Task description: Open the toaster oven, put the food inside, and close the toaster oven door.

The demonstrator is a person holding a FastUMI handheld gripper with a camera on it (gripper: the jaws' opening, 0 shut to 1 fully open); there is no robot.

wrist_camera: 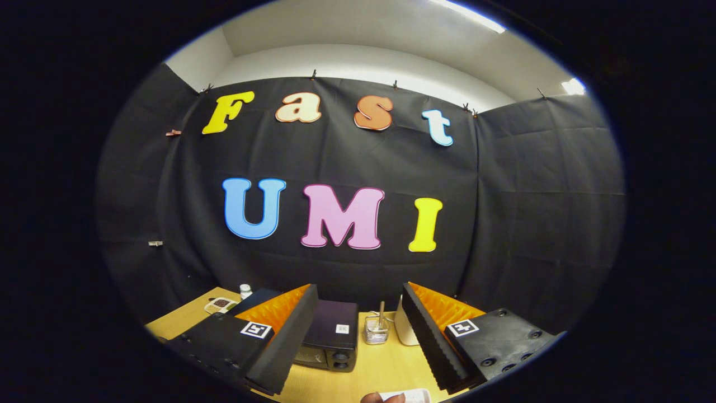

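Still, the toaster oven (330, 341) was seen closed on the wooden table (386, 369), low between the fingers and nearer the left one. The gripper (358, 336) was held spread wide, empty. From so high (aimed mostly at the wall), the door handle could easily be missed; the wire holder (376, 330) just beside could be knocked.

Each claw (358, 341) finger has ridged padding, a square tag and screws.

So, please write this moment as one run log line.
gripper: jaws open, empty, raised | black toaster oven on wooden table: ahead between jaws | door: cannot tell
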